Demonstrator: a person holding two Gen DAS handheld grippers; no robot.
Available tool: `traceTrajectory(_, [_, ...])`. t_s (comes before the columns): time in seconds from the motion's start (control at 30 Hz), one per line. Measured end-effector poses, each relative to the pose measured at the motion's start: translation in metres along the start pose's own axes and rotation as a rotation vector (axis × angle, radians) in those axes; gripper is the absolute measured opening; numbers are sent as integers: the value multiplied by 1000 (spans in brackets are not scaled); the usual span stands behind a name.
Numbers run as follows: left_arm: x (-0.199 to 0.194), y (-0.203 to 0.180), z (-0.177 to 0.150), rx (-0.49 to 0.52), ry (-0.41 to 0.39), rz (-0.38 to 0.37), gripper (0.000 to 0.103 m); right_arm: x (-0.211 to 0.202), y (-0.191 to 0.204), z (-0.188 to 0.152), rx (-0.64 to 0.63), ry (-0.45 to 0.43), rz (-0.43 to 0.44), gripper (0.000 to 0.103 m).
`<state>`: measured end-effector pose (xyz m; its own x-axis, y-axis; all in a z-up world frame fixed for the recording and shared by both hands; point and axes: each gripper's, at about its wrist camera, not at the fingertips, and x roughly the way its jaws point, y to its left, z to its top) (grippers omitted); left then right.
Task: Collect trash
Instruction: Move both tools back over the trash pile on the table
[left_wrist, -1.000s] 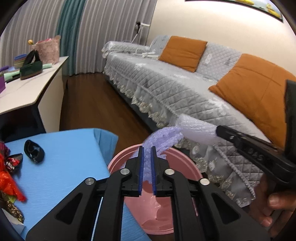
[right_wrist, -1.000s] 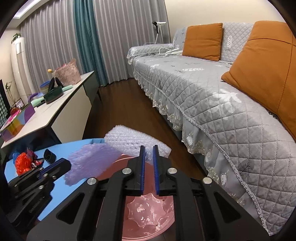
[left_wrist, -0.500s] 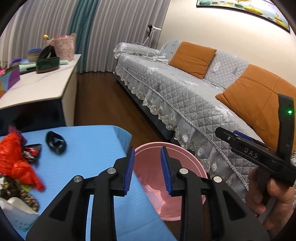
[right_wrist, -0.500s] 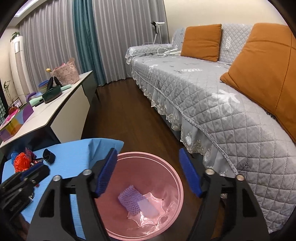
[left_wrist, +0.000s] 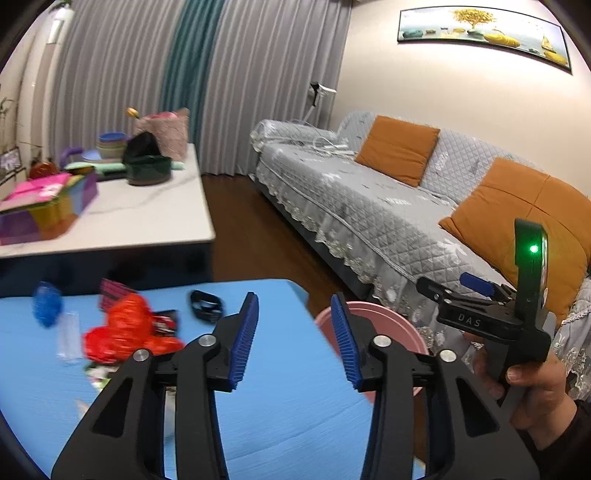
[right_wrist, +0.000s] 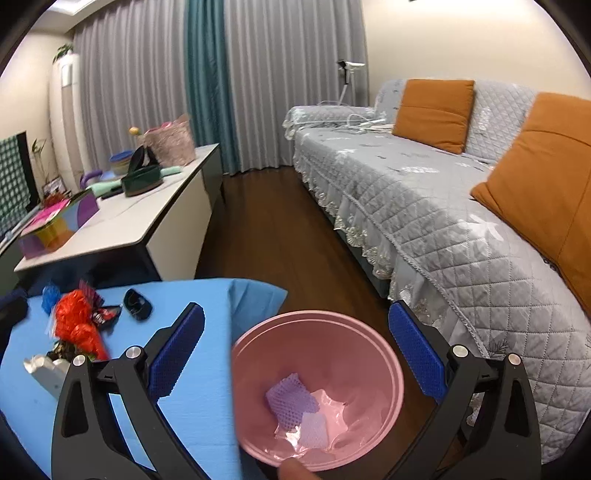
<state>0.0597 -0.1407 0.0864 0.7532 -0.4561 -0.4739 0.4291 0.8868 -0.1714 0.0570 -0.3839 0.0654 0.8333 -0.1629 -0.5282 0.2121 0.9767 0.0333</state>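
Observation:
A pink bin stands on the floor beside the blue table. A purple foam net and clear bubble wrap lie in it. My right gripper hangs open and empty above the bin. My left gripper is open and empty over the table's right edge, with the bin's rim behind it. Trash lies on the table at left: a red net, dark wrappers, a black band, a blue piece and a white carton.
A grey sofa with orange cushions runs along the right. A white cabinet with boxes and bowls stands behind the table. Wooden floor lies between them. The right gripper's body and hand show in the left wrist view.
Both grippers opened and dropped the purple net and bubble wrap into the bin. My left gripper then moved back left over the table, opening wider.

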Motion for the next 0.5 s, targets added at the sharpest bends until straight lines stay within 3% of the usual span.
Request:
traceTrajectory(0.33, [-49, 77, 7, -7, -60, 153, 42, -15, 34, -2, -34, -39, 99, 97])
traceTrajectory(0.5, [-66, 129, -2, -76, -93, 272, 42, -8, 56, -3, -53, -32, 150, 78])
